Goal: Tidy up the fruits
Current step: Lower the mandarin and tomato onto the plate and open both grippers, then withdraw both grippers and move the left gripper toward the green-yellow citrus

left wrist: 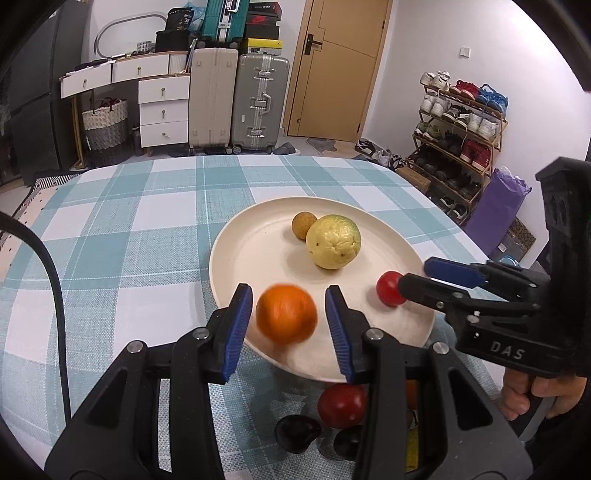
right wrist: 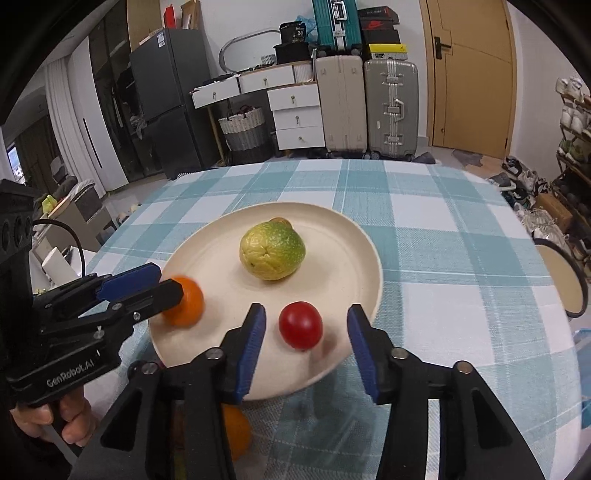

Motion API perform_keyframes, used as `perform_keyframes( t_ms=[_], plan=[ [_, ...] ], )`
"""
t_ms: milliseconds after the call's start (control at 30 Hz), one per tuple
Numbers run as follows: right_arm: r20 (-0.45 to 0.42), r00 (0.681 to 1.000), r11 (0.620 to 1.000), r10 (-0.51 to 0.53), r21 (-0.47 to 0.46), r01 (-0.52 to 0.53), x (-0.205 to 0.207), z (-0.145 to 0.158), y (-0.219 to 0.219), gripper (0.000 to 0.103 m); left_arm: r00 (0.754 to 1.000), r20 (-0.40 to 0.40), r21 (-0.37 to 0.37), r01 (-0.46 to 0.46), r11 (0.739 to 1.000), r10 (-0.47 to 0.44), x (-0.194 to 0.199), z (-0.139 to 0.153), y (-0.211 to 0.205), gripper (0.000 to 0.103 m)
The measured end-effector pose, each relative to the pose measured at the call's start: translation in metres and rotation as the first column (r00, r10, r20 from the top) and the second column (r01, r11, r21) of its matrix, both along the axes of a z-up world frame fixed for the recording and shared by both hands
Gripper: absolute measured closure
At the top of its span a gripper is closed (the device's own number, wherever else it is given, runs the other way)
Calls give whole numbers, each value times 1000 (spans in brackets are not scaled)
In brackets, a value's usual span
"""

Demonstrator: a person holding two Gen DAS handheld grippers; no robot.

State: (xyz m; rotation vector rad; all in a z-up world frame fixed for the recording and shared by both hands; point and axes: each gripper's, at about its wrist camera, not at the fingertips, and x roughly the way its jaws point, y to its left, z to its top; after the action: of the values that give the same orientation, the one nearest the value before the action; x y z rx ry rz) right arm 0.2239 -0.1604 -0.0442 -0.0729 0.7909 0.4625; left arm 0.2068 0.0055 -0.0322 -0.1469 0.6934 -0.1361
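While both fingers gape | orange (left wrist: 286,314) between left pair, untouched | tomato (right wrist: 300,325) between right, untouched

Left hand-held gripper (left wrist: 289,320) gapes around the blurred orange (left wrist: 286,314) over the plate (left wrist: 251,254); yellow-green fruit (left wrist: 333,242) sits beyond.

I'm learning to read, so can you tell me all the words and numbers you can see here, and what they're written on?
"DAS" on the right gripper's black body, seen from the left wrist view.
"GenRobot.AI" on the left gripper's black body, seen from the right wrist view.
"38", roughly, on a black bag atop the white drawers.
The printing on the stacked shoe boxes and the refrigerator sticker is too small to read.
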Motion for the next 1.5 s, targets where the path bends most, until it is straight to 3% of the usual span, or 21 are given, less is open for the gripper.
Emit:
perform_keyframes(
  t_ms=[33,100,167,300,367,533,600,933,1500],
  plan=[
    [5,1000,1000,-6,1,6,-2,2,-2,49,1000,4,-4,3,1000,-3,-1,1,0,66],
    [11,1000,1000,-22,6,22,-6,4,-8,31,1000,5,-2,8,1000,-8,-3,3,-2,65],
    [16,999,999,-37,25,37,-11,8,-15,22,1000,11,5,14,1000,-14,-7,6,-3,60],
    [16,998,998,-53,36,53,-22,15,-26,7,1000,26,18,-1,1000,1,-17,12,-4,26],
    [18,998,998,-55,38,54,-26,18,-30,1,999,46,17,-10,1000,9,-24,19,-3,22],
    [23,999,998,-36,52,34,-38,26,-37,0,998,61,16,-10,1000,9,-41,33,-1,15],
    [27,999,998,-36,50,35,-42,28,-39,0,998,67,32,-17,999,15,-50,37,-1,1],
    [-8,1000,999,-16,42,16,-72,16,-42,0,998,66,85,-3,996,-3,-100,43,1,1],
    [-45,999,999,-29,35,30,-104,2,-46,0,996,9,67,91,994,-92,-136,27,-27,1]
  ],
)
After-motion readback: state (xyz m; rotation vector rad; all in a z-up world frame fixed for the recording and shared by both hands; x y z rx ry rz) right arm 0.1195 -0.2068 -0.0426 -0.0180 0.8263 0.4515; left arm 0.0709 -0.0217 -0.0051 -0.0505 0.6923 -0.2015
